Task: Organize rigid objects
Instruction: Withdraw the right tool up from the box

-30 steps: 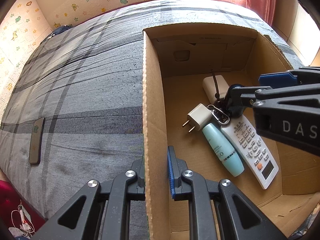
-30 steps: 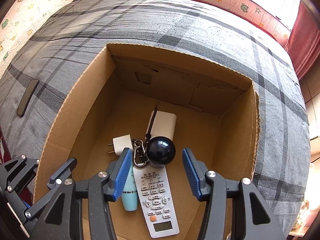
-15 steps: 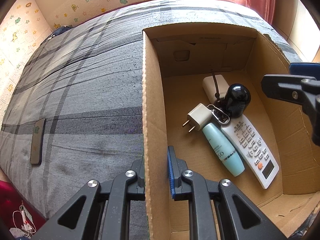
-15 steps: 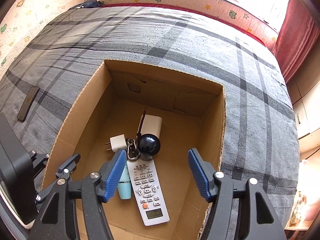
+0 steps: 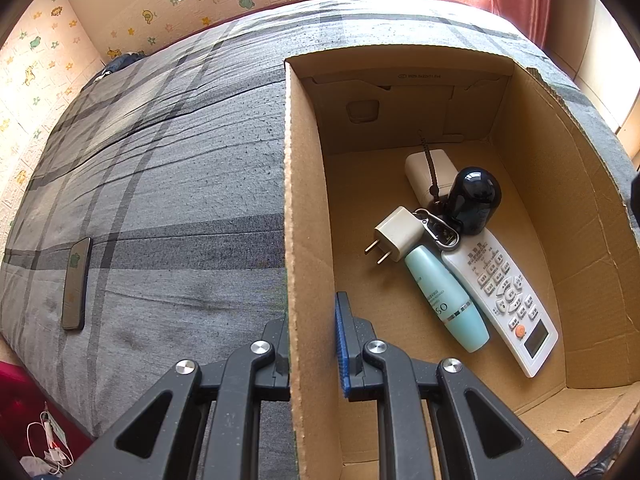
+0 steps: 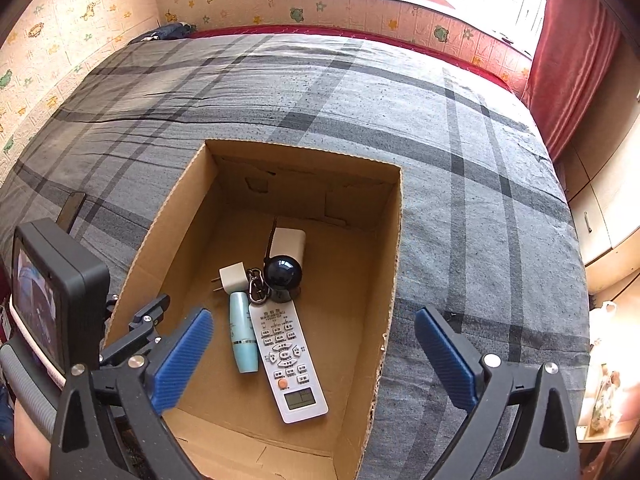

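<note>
A grey plaid bedspread (image 6: pixel 460 208) is seen spread over the bed. On it, near its left edge, a dark phone (image 5: pixel 76 284) is laid flat. Beyond the bedspread, wallpaper with animal stickers (image 6: pixel 304 12) is lit by a window, and a red curtain (image 6: pixel 572 52) is hung at its far right corner.

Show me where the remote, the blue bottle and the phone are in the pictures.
remote (image 6: pixel 286 354), right wrist view, on its keypad.
blue bottle (image 5: pixel 444 296), left wrist view, on its body.
phone (image 5: pixel 76 282), left wrist view, on its screen.
</note>
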